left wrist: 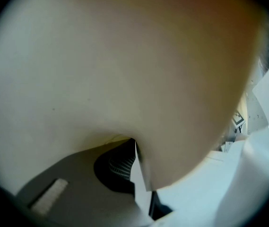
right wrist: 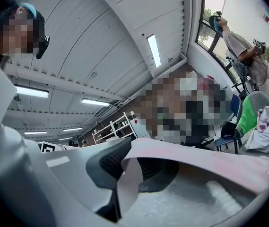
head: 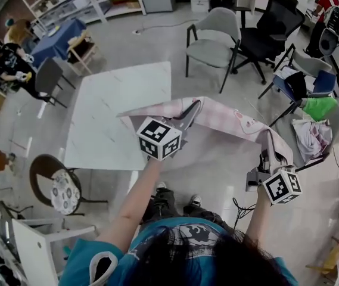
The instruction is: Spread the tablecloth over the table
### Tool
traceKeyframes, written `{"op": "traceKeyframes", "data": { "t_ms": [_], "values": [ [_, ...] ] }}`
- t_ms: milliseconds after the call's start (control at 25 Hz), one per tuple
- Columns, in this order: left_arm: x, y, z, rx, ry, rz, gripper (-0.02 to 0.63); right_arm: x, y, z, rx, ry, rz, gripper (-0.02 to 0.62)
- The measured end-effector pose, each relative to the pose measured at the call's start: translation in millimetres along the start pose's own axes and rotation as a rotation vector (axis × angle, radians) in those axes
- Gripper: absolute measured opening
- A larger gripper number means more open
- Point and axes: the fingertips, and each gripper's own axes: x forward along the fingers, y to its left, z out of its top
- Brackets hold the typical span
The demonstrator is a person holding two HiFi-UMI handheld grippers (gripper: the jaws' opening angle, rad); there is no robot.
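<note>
A pink patterned tablecloth (head: 229,119) hangs stretched in the air between my two grippers, to the right of the white marble-look table (head: 118,115). My left gripper (head: 187,117) is shut on one edge of the cloth, near the table's right side. My right gripper (head: 271,154) is shut on the other end, further right and lower in the head view. In the left gripper view the cloth (left wrist: 125,74) billows over nearly the whole picture, with its edge pinched between the dark pads (left wrist: 120,167). In the right gripper view the cloth (right wrist: 195,162) runs from between the pads (right wrist: 113,162) off to the right.
A grey chair (head: 217,37) and a black office chair (head: 273,25) stand beyond the table. A blue chair (head: 306,85) and a chair with green cloth (head: 321,109) are at the right. A round stool (head: 62,189) sits at the lower left. People are at the far left and far right.
</note>
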Motion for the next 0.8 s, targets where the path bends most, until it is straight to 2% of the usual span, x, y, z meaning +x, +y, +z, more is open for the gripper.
{"op": "traceKeyframes", "data": {
  "t_ms": [320, 520, 800],
  "values": [
    [16, 55, 38, 0.023, -0.062, -0.018, 0.038, 59, 28, 31, -0.087, -0.063, 0.053, 0.043],
    [24, 97, 93, 0.073, -0.165, -0.061, 0.038, 102, 65, 68, -0.143, -0.158, 0.095, 0.043],
    [12, 181, 156, 0.090, -0.262, -0.072, 0.035, 176, 133, 97, -0.188, -0.249, 0.176, 0.035]
  ]
}}
